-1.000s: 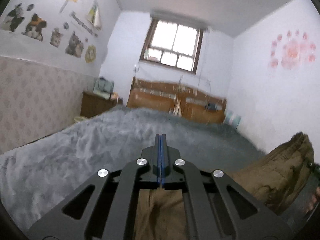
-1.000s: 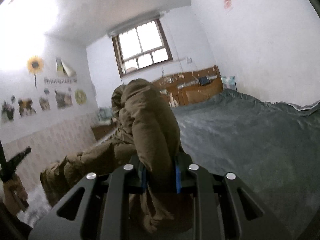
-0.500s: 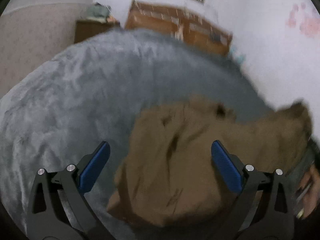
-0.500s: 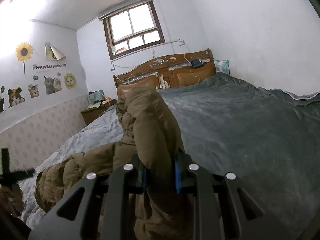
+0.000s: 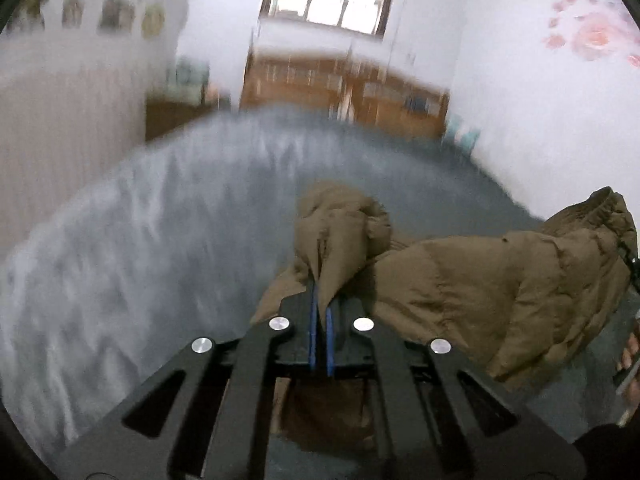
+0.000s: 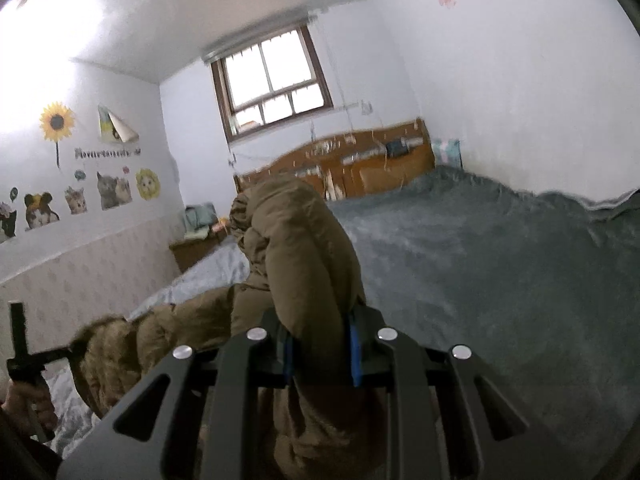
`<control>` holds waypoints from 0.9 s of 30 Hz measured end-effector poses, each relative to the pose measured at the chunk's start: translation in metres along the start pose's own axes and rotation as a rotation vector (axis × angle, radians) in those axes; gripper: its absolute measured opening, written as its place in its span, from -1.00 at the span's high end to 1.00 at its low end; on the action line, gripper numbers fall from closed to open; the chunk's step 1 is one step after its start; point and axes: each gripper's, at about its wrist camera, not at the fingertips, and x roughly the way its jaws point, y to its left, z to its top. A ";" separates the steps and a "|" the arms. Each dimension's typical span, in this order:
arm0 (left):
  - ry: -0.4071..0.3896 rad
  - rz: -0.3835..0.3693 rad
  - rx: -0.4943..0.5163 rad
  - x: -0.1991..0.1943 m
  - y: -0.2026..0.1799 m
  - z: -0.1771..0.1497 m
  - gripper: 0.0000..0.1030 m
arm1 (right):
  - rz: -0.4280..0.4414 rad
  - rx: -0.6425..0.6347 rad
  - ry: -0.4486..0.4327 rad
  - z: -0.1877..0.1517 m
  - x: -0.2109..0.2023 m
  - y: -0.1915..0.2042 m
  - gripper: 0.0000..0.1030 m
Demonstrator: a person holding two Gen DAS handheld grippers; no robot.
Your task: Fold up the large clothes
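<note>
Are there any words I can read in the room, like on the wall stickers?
One line of lettering on the wall under the sunflower sticker: too blurred to read.
Animal stickers: no readable words.
Brown jacket: no label visible.

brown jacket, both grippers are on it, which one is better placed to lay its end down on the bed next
Probably left: the left gripper pinches a thin edge of the brown jacket low over the grey blanket; the right gripper clamps a thick bunch.

I see a matt brown quilted cloth coat (image 5: 472,280), a plush grey blanket (image 6: 500,272), a varnished wood headboard (image 6: 360,168), and matt black plastic grippers (image 5: 320,332) with shiny metal screws (image 6: 387,334)
</note>
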 end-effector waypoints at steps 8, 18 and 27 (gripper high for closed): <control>-0.256 -0.006 -0.011 -0.065 -0.004 0.023 0.98 | 0.012 0.037 -0.063 0.015 -0.018 -0.001 0.61; -0.130 0.044 -0.093 0.034 -0.015 0.071 0.98 | -0.058 0.091 0.048 0.024 0.059 -0.015 0.61; -0.118 0.130 -0.035 0.104 -0.014 0.072 0.97 | -0.122 0.056 0.126 0.016 0.154 -0.029 0.61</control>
